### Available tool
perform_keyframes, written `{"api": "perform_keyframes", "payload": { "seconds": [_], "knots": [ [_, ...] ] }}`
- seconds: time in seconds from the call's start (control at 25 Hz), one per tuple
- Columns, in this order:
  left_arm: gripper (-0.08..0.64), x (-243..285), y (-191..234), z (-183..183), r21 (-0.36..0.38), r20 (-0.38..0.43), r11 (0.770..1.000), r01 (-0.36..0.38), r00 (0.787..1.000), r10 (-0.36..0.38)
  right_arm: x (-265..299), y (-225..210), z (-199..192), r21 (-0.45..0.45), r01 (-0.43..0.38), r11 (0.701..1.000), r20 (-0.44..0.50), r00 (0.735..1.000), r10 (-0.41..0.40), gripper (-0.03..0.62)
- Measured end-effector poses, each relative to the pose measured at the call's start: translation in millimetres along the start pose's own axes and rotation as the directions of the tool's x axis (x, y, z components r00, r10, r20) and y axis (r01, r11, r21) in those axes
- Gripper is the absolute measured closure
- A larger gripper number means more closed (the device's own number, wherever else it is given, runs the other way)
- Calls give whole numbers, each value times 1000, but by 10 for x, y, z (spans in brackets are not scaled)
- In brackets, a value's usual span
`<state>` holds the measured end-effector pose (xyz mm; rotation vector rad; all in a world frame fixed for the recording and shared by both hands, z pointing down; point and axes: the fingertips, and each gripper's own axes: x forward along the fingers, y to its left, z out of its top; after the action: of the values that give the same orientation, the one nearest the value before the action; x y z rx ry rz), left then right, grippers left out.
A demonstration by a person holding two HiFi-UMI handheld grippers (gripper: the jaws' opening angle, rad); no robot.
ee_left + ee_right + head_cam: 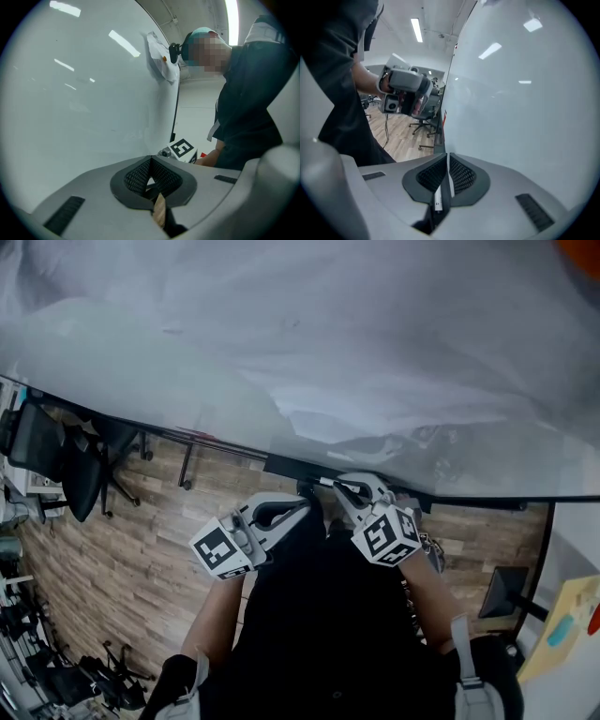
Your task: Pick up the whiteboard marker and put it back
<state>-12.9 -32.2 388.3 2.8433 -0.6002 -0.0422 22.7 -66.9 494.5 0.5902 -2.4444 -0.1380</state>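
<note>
My right gripper (447,161) is shut on a slim white and black whiteboard marker (439,197), which lies lengthwise between the jaws. In the head view the right gripper (341,489) points at the dark tray ledge (286,468) along the whiteboard's (309,343) bottom edge. My left gripper (302,504) is just left of it, a little off the ledge. Its jaws are shut with nothing between them; in the left gripper view (151,165) only wood floor shows through the slit. The whiteboard (520,103) fills much of both gripper views.
Black office chairs (70,465) stand on the wooden floor (122,559) at the left. A sheet of paper (161,61) hangs on the board. A yellow board (562,624) leans at the far right. The person's body stands close behind both grippers.
</note>
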Motion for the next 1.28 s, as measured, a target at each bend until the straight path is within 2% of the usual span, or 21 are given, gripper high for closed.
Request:
{"api": "perform_keyframes", "payload": {
  "seconds": [0.16, 0.28, 0.36, 0.44, 0.52, 0.72, 0.88, 1.0, 1.12, 1.28],
  "knots": [
    [548, 61, -53, 78, 30, 13, 999, 14, 1000, -14, -310, -90, 366, 60, -17, 998, 127, 992, 9, 570],
    [548, 103, -72, 133, 47, 17, 999, 23, 1000, -23, -537, -143, 615, 99, -59, 993, 233, 972, 34, 572],
    [548, 136, -99, 161, 58, 18, 998, 31, 999, -32, -706, -183, 782, 153, -96, 984, 338, 940, 39, 572],
    [548, 144, -112, 194, 69, 20, 997, 37, 999, -38, -868, -230, 951, 235, -150, 960, 443, 896, 32, 572],
    [548, 176, -133, 233, 80, 19, 996, 37, 999, -38, -1033, -260, 1032, 275, -196, 941, 496, 867, 35, 574],
    [548, 277, -219, 343, 110, 38, 992, 61, 997, -65, -1284, -254, 1025, 262, -237, 935, 549, 834, 58, 574],
    [548, 272, -208, 293, 104, 5, 991, 83, 996, -84, -1333, -249, 1052, 263, -255, 930, 596, 801, 51, 574],
    [548, 329, -240, 302, 107, 23, 989, 102, 994, -105, -1401, -242, 1017, 264, -264, 928, 619, 784, 47, 574],
    [548, 352, -273, 273, 106, 5, 988, 111, 994, -113, -1409, -250, 919, 282, -250, 926, 606, 795, 30, 574],
    [548, 356, -303, 251, 98, 1, 989, 112, 994, -113, -1396, -225, 805, 255, -229, 939, 585, 810, 38, 574]
  ]
}}
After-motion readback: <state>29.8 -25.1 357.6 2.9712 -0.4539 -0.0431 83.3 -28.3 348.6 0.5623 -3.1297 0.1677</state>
